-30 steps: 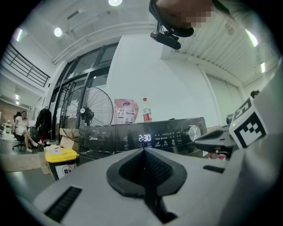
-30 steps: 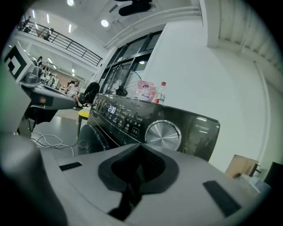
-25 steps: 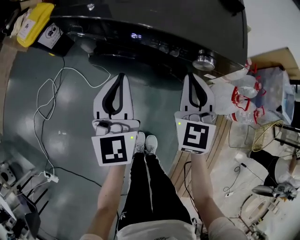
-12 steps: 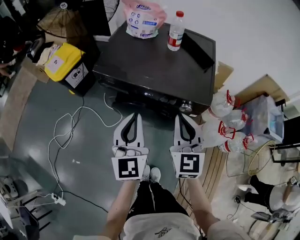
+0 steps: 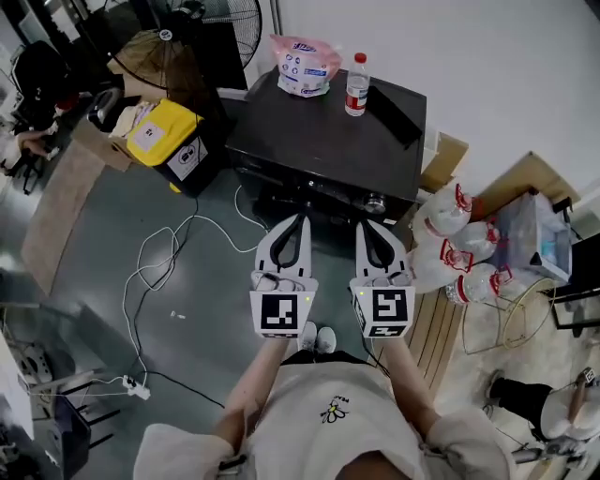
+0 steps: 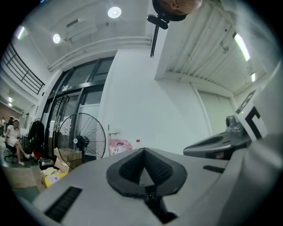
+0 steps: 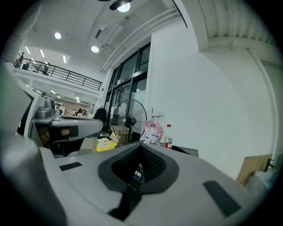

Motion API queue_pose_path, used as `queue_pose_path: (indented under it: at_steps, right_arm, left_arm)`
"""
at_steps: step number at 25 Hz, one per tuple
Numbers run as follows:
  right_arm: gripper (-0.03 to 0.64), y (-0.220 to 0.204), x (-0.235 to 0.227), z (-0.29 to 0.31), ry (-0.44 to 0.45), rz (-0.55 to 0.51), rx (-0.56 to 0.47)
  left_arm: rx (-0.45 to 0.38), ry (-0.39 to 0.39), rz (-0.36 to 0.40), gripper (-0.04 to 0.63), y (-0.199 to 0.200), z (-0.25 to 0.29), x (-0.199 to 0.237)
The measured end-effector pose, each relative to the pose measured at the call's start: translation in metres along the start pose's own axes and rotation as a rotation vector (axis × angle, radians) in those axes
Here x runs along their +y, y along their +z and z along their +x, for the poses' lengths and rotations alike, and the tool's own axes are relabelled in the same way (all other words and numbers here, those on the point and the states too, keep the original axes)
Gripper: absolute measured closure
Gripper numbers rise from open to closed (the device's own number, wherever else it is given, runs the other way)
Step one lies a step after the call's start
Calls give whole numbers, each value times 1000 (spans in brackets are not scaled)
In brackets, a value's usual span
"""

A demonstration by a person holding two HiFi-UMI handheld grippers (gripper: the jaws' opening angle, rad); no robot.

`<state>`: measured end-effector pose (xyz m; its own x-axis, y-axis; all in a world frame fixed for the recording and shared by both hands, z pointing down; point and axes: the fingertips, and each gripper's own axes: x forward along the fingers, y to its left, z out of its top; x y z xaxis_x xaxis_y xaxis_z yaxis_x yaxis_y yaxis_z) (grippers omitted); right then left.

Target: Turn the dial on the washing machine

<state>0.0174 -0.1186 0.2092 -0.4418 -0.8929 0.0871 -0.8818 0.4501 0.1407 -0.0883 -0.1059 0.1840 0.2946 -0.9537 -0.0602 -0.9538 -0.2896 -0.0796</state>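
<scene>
A bag and bottle sit on the washing machine at 12 o'clock. Jugs lie at 2 o'clock, a bin at 10.

Lab w/ fan, floor cables

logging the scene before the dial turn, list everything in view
washing machine: one, black, centre
dial: one, silver, machine front, right end
bag: one, pink, on machine top
bottle: one, clear, red cap, beside bag
bin: one, yellow and black, floor left of machine
fan: one, black, beyond bin
cable: one, white, floor at left
jugs: several, clear, red handles, right of machine
left claw: one, white, shut, empty
right claw: one, white, shut, empty
</scene>
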Motion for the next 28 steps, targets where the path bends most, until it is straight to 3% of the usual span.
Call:
queue_pose_path:
  at_steps: [4, 11, 28]
  right_arm:
    - [614, 6, 3, -10, 5, -38, -17]
    - [614, 28, 0, -15, -7, -59, -76]
    - [614, 32, -10, -17, -35, -55, -78]
  left_arm:
    - [18, 5, 7, 597, -5, -9, 0]
    - [-19, 6, 39, 597, 13, -10, 3]
    - [-28, 13, 38, 597, 25, -6, 11]
